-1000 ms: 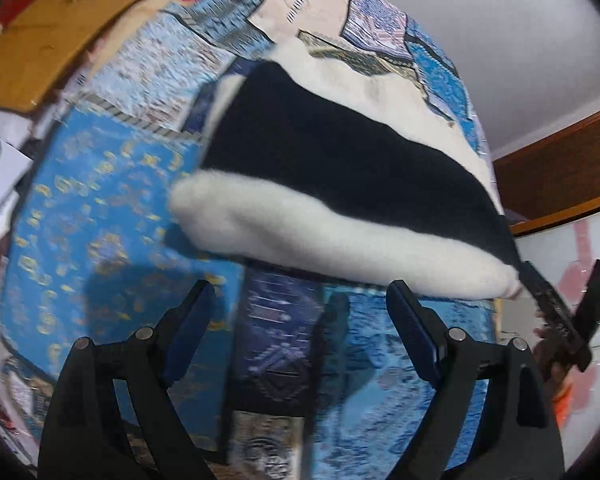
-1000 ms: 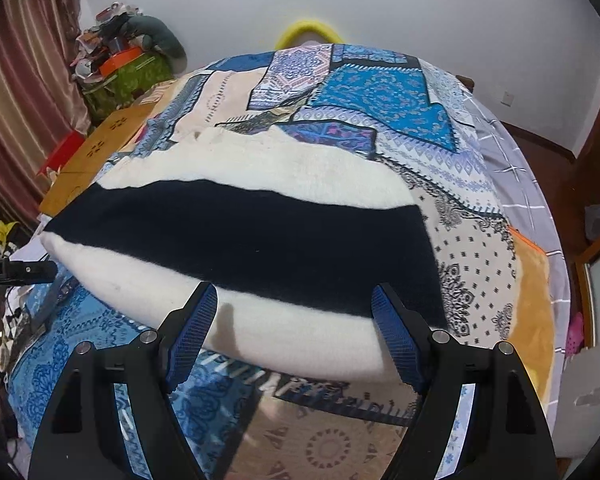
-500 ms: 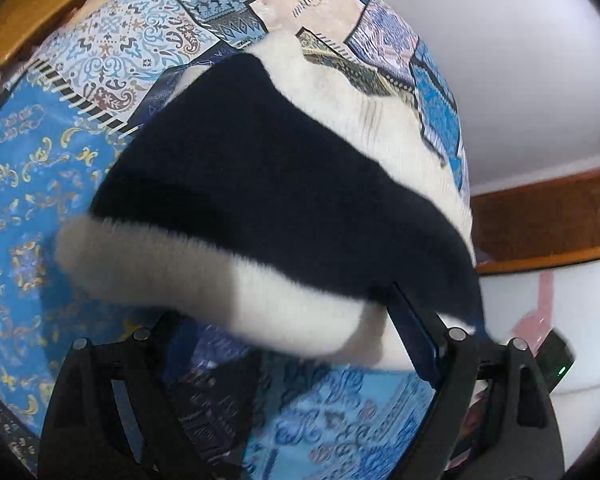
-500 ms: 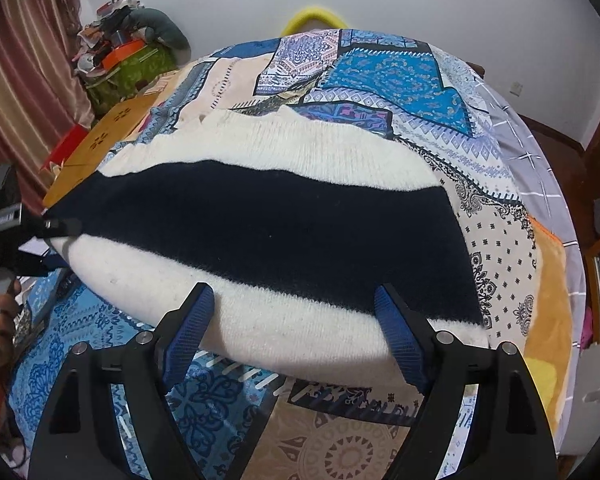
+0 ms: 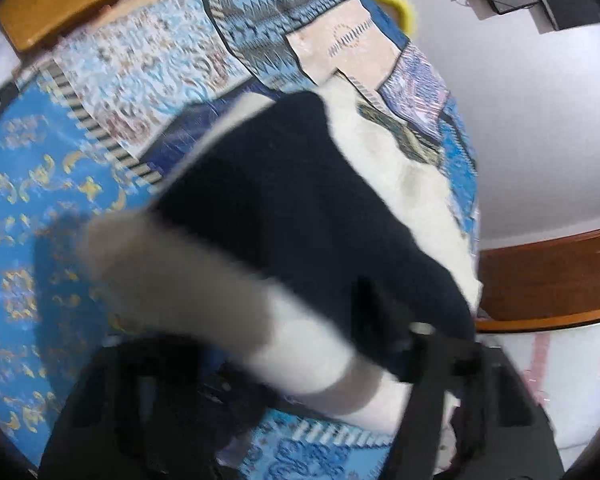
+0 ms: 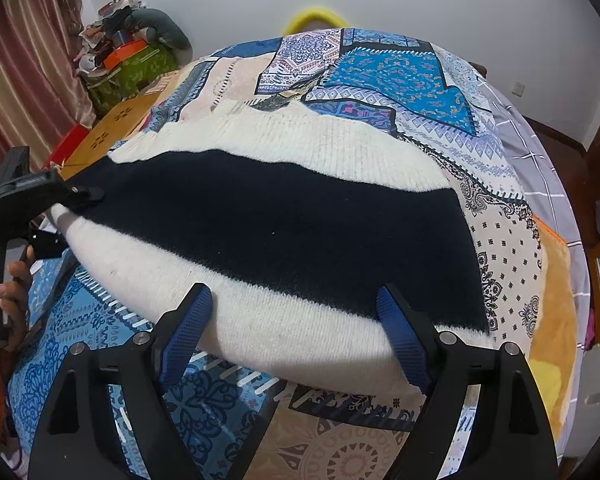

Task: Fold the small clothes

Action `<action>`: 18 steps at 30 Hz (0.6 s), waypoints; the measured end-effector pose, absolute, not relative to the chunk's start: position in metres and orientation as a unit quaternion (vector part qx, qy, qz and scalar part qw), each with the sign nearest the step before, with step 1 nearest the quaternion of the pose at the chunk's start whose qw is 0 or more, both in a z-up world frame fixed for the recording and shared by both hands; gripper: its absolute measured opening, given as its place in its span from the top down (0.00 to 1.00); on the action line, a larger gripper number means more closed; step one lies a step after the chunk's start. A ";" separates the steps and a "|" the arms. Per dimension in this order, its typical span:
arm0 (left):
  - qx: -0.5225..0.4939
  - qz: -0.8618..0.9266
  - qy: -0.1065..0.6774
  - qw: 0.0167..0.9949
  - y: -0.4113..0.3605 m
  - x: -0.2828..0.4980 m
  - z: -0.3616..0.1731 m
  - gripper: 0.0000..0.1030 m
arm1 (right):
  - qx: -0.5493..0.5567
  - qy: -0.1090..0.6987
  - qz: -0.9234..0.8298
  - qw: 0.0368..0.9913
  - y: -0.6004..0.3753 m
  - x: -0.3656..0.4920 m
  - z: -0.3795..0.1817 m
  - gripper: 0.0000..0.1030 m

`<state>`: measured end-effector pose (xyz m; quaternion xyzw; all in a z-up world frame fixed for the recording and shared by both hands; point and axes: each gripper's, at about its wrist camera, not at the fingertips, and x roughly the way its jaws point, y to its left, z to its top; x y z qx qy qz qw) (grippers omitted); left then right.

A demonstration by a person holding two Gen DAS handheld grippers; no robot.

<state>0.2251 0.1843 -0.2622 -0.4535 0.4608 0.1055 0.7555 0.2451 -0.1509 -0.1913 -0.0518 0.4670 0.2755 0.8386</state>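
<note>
A folded knit sweater (image 6: 280, 220), white with a broad black band, lies across a patchwork bedspread (image 6: 400, 72). My right gripper (image 6: 296, 328) is open, its blue pads straddling the near white hem without pressing it. My left gripper (image 6: 72, 216) is at the sweater's left end, with its upper finger lying on the black band. The left wrist view is blurred. There the sweater (image 5: 300, 208) fills the middle and its white edge lies between the jaws of the left gripper (image 5: 268, 352), which are closing. One finger (image 5: 376, 320) rests on the black band and the other is hidden under the fabric.
A person's hand (image 6: 12, 292) holds the left gripper at the bed's left edge. A wooden board (image 6: 112, 128) and a pile of clutter (image 6: 132, 52) sit beyond the bed's left side. Wooden furniture (image 5: 552, 276) stands past the sweater's far end.
My left gripper has moved in over the sweater's end, rolled, and its jaws have narrowed with the white edge now between them. The right gripper has edged up to the hem.
</note>
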 end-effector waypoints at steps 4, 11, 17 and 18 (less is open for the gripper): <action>-0.434 0.114 0.448 0.773 0.189 0.225 -0.259 0.69 | -0.053 0.467 0.277 0.838 -0.150 0.243 -0.191 0.20; -0.377 0.143 0.417 0.815 0.192 0.220 -0.228 0.76 | -0.055 0.462 0.284 0.838 -0.149 0.241 -0.181 0.20; -0.303 0.184 0.379 0.855 0.203 0.213 -0.180 0.76 | -0.053 0.441 0.297 0.845 -0.150 0.241 -0.166 0.20; -0.296 0.189 0.375 0.858 0.205 0.214 -0.175 0.76 | -0.052 0.436 0.297 0.848 -0.150 0.241 -0.162 0.20</action>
